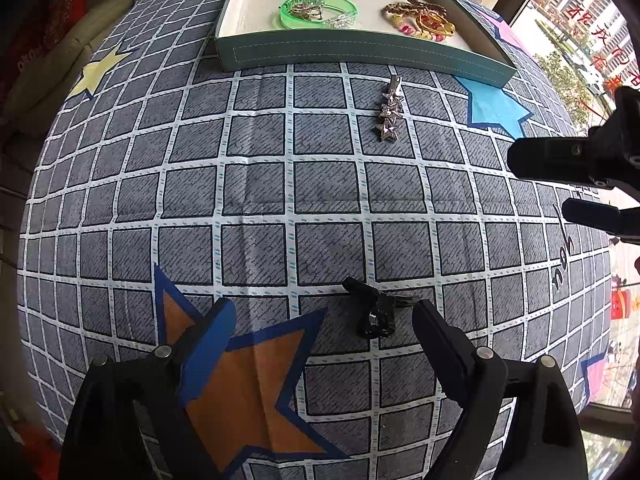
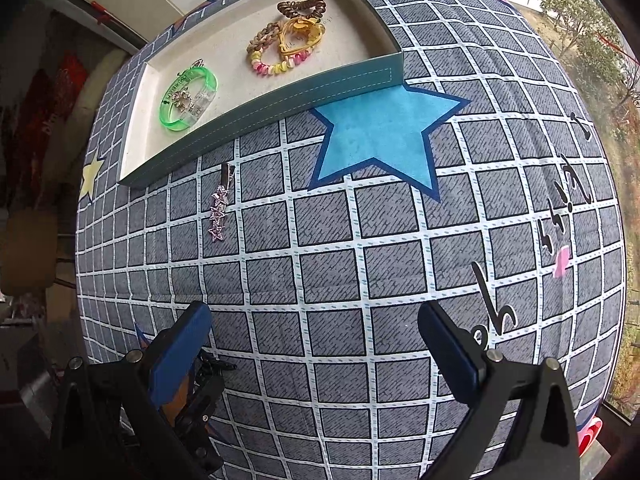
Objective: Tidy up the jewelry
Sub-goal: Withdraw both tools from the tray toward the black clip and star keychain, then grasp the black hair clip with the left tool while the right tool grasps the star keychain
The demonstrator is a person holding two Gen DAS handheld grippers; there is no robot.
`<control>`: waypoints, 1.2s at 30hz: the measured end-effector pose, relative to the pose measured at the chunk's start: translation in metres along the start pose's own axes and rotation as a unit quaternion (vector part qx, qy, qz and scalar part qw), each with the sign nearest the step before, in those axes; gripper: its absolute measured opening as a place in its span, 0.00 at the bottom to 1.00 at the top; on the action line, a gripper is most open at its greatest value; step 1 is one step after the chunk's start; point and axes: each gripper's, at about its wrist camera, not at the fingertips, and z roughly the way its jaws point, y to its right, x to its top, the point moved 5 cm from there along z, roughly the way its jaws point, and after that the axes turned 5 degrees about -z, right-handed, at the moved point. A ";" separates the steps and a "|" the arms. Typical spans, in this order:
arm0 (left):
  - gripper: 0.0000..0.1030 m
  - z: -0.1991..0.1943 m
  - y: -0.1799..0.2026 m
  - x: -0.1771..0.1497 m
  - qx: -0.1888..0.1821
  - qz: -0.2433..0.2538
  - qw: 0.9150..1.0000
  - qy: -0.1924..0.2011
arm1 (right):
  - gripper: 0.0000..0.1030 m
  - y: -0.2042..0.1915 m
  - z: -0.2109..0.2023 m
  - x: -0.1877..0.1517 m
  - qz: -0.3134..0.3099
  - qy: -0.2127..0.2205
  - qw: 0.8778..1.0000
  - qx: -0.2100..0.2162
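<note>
A teal tray [image 1: 360,56] [image 2: 256,116] with a cream floor holds a green bangle [image 1: 318,10] [image 2: 188,98] and a heap of hair ties and bracelets [image 1: 420,18] [image 2: 290,38]. A silver star hair clip [image 1: 390,110] [image 2: 220,208] lies on the cloth just in front of the tray. A black hair claw [image 1: 376,310] lies between the fingers of my open, empty left gripper [image 1: 324,316]; it also shows in the right wrist view [image 2: 212,364]. My right gripper [image 2: 316,320] is open and empty above bare cloth; it also shows in the left wrist view [image 1: 560,184].
The grey checked cloth [image 1: 260,192] carries printed stars: orange [image 1: 248,364], blue [image 2: 384,132], yellow [image 1: 98,74]. A window runs along the right side [image 2: 592,40]. The table edge drops off at left, with chairs beyond [image 2: 28,252].
</note>
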 end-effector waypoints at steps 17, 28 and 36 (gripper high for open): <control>0.46 -0.005 0.006 -0.002 -0.009 0.020 0.999 0.027 | 0.88 -0.038 0.030 0.048 -0.052 0.005 0.999 -0.002; 0.46 -0.026 -0.016 0.003 -0.015 0.007 0.999 0.036 | 0.65 -0.065 0.055 0.060 -0.106 0.012 0.993 -0.047; 0.46 -0.033 -0.020 0.005 -0.016 0.010 0.999 0.037 | 0.21 -0.075 0.057 0.061 -0.163 0.023 0.980 -0.108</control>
